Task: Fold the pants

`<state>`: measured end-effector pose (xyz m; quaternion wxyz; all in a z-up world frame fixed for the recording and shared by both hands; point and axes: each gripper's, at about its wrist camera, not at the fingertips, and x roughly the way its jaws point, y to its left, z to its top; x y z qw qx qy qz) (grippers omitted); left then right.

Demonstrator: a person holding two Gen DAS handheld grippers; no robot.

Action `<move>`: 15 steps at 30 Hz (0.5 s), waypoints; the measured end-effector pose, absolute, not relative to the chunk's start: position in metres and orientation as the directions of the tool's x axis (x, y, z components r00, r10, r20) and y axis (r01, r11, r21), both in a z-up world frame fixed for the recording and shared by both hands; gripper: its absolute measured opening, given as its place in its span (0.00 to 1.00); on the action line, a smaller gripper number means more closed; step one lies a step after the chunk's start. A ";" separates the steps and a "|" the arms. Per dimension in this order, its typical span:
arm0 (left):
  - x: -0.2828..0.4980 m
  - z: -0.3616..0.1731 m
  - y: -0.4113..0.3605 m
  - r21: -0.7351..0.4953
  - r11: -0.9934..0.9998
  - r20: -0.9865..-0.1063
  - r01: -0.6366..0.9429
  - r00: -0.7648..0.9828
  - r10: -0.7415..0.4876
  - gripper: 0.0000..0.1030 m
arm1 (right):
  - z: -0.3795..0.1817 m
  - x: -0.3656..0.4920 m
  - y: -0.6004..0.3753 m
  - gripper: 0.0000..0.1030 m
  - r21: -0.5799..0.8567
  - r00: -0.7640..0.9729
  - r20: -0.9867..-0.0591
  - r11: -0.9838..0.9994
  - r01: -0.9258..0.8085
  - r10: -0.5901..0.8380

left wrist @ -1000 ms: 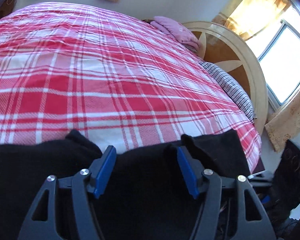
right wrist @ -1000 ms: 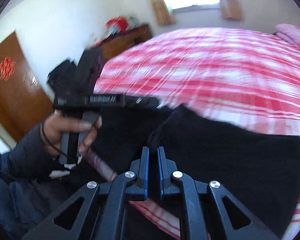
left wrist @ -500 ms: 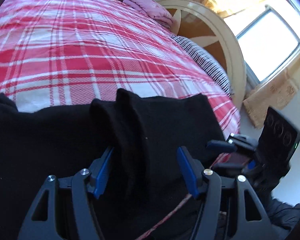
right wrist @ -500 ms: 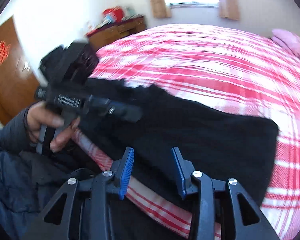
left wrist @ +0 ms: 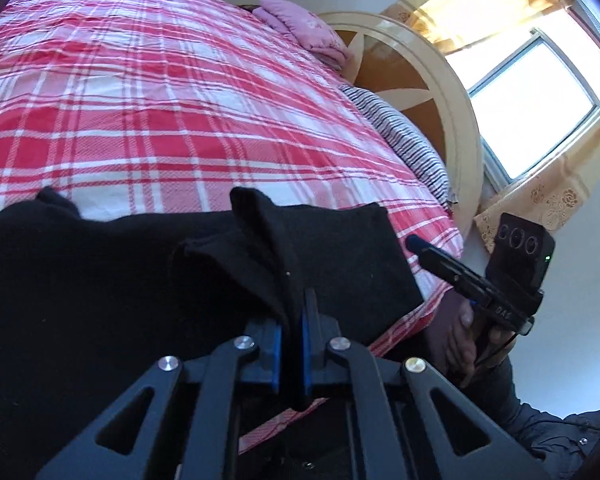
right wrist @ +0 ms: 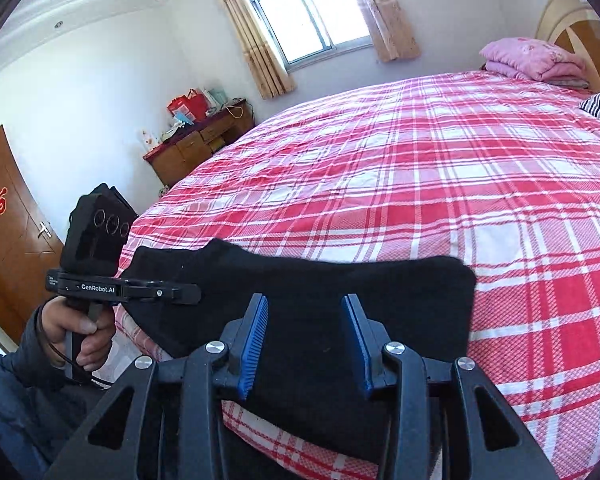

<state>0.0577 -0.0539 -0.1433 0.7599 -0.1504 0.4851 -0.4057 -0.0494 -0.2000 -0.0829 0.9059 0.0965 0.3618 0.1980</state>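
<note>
Black pants (left wrist: pixel 100 280) lie spread along the near edge of a bed with a red plaid sheet (left wrist: pixel 160 112). My left gripper (left wrist: pixel 292 314) is shut on a raised fold of the pants, and the cloth stands up in a ridge between its blue pads. In the right wrist view the pants (right wrist: pixel 340 276) lie flat across the bed edge. My right gripper (right wrist: pixel 305 300) hovers over them, open, with its pads touching nothing. The left gripper (right wrist: pixel 180 292) shows at the pants' left end, held by a hand (right wrist: pixel 80 328).
A folded pink blanket (right wrist: pixel 532 58) and a striped pillow (left wrist: pixel 404 140) lie by the round headboard (left wrist: pixel 432 80). A wooden dresser (right wrist: pixel 196 148) stands at the far wall, and a brown door (right wrist: pixel 4 240) is on the left. The bed's edge runs just below the pants.
My left gripper has closed on a bunched fold of the pants. My right gripper has opened, let go of the cloth and swung right.
</note>
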 end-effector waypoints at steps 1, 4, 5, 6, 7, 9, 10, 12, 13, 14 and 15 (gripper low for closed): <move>0.059 -0.148 -0.052 -0.613 0.638 -0.629 0.466 0.200 -0.751 0.07 | -0.085 -0.046 -0.199 0.41 0.296 0.656 -0.633 0.912 -0.285 0.411; 0.063 -0.169 -0.053 -0.593 0.672 -0.678 0.444 0.176 -0.714 0.07 | -0.104 -0.034 -0.191 0.41 0.183 0.607 -0.740 0.955 -0.233 0.289; 0.065 -0.178 -0.054 -0.598 0.678 -0.686 0.428 0.164 -0.709 0.07 | -0.111 -0.033 -0.193 0.41 0.166 0.588 -0.764 0.962 -0.217 0.265; 0.066 -0.185 -0.054 -0.612 0.674 -0.683 0.414 0.152 -0.714 0.07 | -0.118 -0.031 -0.193 0.41 0.159 0.568 -0.785 0.966 -0.202 0.248; 0.066 -0.188 -0.053 -0.619 0.671 -0.680 0.409 0.147 -0.718 0.08 | -0.122 -0.030 -0.195 0.41 0.169 0.562 -0.788 0.965 -0.198 0.253; 0.065 -0.186 -0.051 -0.620 0.666 -0.674 0.415 0.152 -0.723 0.08 | -0.118 -0.032 -0.197 0.41 0.182 0.571 -0.775 0.961 -0.207 0.270; 0.064 -0.184 -0.050 -0.619 0.664 -0.673 0.420 0.153 -0.724 0.08 | -0.115 -0.032 -0.197 0.41 0.185 0.571 -0.773 0.959 -0.214 0.276; 0.062 -0.182 -0.048 -0.610 0.667 -0.676 0.427 0.157 -0.720 0.09 | -0.101 -0.037 -0.197 0.41 0.196 0.573 -0.761 0.950 -0.245 0.305; 0.062 -0.182 -0.047 -0.609 0.666 -0.676 0.430 0.158 -0.720 0.09 | -0.096 -0.040 -0.198 0.41 0.208 0.570 -0.752 0.939 -0.273 0.332; 0.062 -0.182 -0.046 -0.612 0.664 -0.672 0.429 0.160 -0.723 0.11 | -0.091 -0.044 -0.197 0.41 0.220 0.560 -0.744 0.925 -0.309 0.364; 0.063 -0.182 -0.045 -0.609 0.668 -0.676 0.428 0.162 -0.719 0.12 | -0.089 -0.047 -0.195 0.42 0.212 0.546 -0.750 0.918 -0.335 0.373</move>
